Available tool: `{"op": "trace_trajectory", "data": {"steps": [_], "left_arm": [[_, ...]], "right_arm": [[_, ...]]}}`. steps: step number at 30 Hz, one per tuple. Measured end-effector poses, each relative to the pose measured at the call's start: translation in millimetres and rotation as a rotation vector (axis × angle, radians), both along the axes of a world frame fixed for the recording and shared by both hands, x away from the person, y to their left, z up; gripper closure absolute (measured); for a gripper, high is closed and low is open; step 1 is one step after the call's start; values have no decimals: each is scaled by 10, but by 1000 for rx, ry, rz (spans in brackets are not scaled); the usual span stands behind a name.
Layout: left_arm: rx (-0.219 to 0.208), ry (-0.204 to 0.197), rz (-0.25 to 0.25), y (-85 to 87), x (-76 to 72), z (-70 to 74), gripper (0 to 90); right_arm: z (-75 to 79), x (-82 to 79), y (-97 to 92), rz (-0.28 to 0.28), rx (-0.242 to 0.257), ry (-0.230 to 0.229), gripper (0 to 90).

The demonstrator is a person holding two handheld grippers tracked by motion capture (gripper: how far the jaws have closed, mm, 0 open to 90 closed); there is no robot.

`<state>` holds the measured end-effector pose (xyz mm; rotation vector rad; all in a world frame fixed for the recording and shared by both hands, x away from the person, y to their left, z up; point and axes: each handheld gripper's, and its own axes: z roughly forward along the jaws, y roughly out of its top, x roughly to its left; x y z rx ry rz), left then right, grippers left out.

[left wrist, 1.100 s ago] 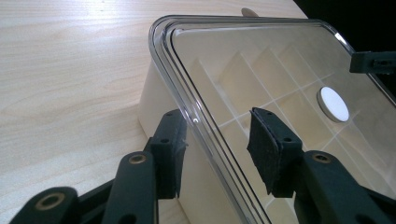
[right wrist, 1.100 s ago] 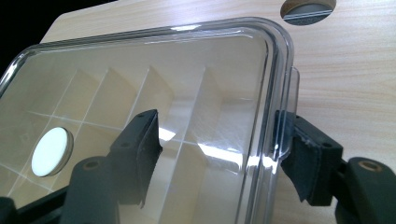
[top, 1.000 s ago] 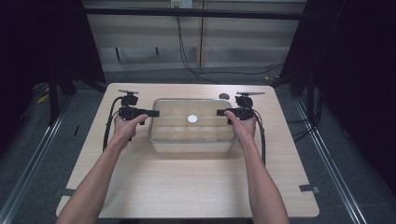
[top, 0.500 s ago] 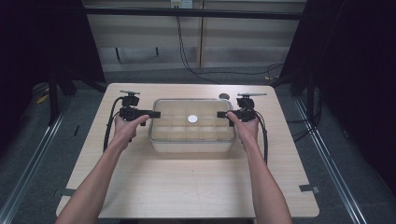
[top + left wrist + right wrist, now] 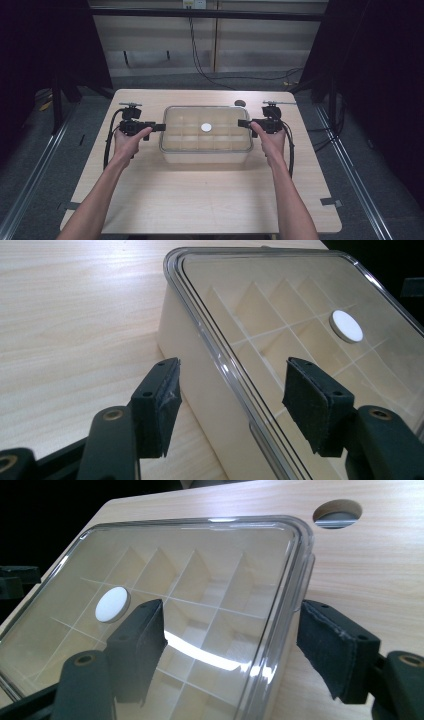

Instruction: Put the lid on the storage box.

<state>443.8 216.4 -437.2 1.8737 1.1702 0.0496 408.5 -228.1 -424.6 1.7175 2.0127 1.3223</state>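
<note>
A cream box (image 5: 206, 152) divided into compartments stands mid-table under a clear lid (image 5: 225, 137) with a white round disc (image 5: 206, 128) at its centre. My left gripper (image 5: 159, 127) is at the box's left end and my right gripper (image 5: 242, 123) at its right end. In the left gripper view the left gripper (image 5: 230, 392) is open astride the lid's rim (image 5: 200, 315), pads apart from it. The right gripper (image 5: 230, 640) likewise straddles the lid's rim (image 5: 295, 570), open and clear of it. Both pairs of jaws have just been opening.
The wooden table (image 5: 200, 200) has a round cable hole (image 5: 240, 103) behind the box near its right end. Black cables trail from both grippers along the table's sides. Dark floor and metal rails surround the table.
Both grippers' jaws have spread and the hands have eased slightly outward from the box's ends. The box and lid have stayed put.
</note>
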Motion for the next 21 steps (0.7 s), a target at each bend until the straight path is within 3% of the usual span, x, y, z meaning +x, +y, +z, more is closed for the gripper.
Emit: {"op": "trace_trajectory", "data": {"steps": [6,8,10,16,21], "left_arm": [[31,-36,-11,64,-125,77,368],[30,-57,-11,91,-169,107,369],[16,-77,-3,116,-230,105,391],[24,-78,-12,183,-373,61,394],[50,-107,-30,236,-550,89,394]], "right_arm": [[90,-127,-21,19,-7,-36,289],[110,-174,-29,27,-19,-46,292],[115,-230,-51,33,0,-59,294],[94,-433,-94,42,25,-94,302],[107,-633,-136,52,22,-125,302]]}}
